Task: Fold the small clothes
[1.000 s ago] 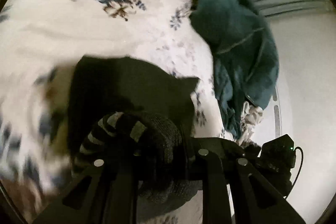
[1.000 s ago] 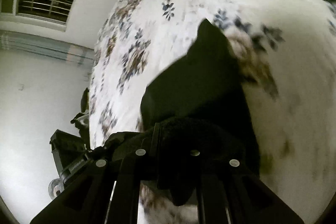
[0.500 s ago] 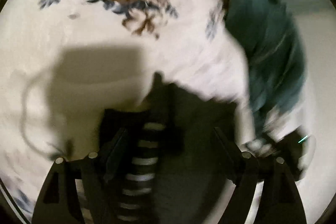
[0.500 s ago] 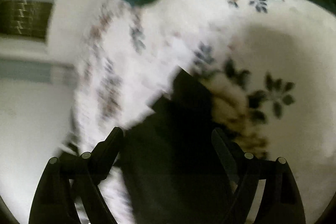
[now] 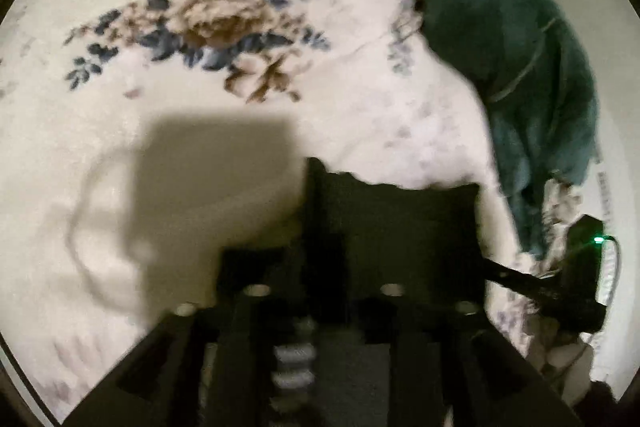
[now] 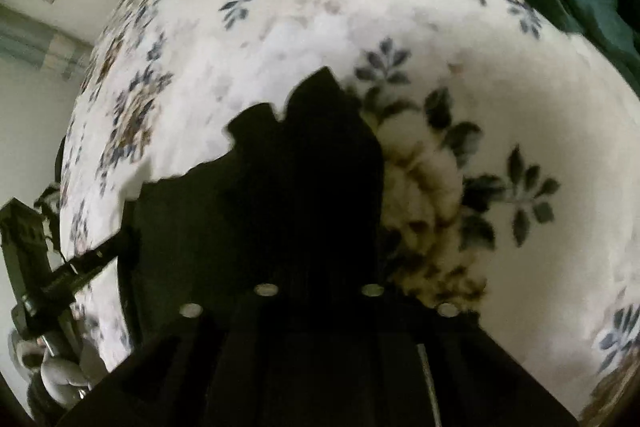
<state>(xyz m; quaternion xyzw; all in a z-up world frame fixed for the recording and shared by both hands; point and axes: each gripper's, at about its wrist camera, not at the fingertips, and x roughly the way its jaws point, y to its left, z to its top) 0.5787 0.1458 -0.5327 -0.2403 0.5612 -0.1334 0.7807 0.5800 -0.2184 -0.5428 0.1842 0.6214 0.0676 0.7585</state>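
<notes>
Left gripper nearest, fingers drawn close, seemingly pinching striped edge of black garment. Right gripper likewise narrowed on opposite edge, grip itself lost in darkness. Likely paired hold to carry the fold. Garment lies flat on floral bedspread, dark, blurred. Beyond, teal cloth heaped.

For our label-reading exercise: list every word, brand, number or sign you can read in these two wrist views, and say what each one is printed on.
None can be read.
The black garment, the teal cloth and the floral bedspread show no lettering, only a flower pattern.
The black device with a green light shows no legible label; both views are blurred.
</notes>
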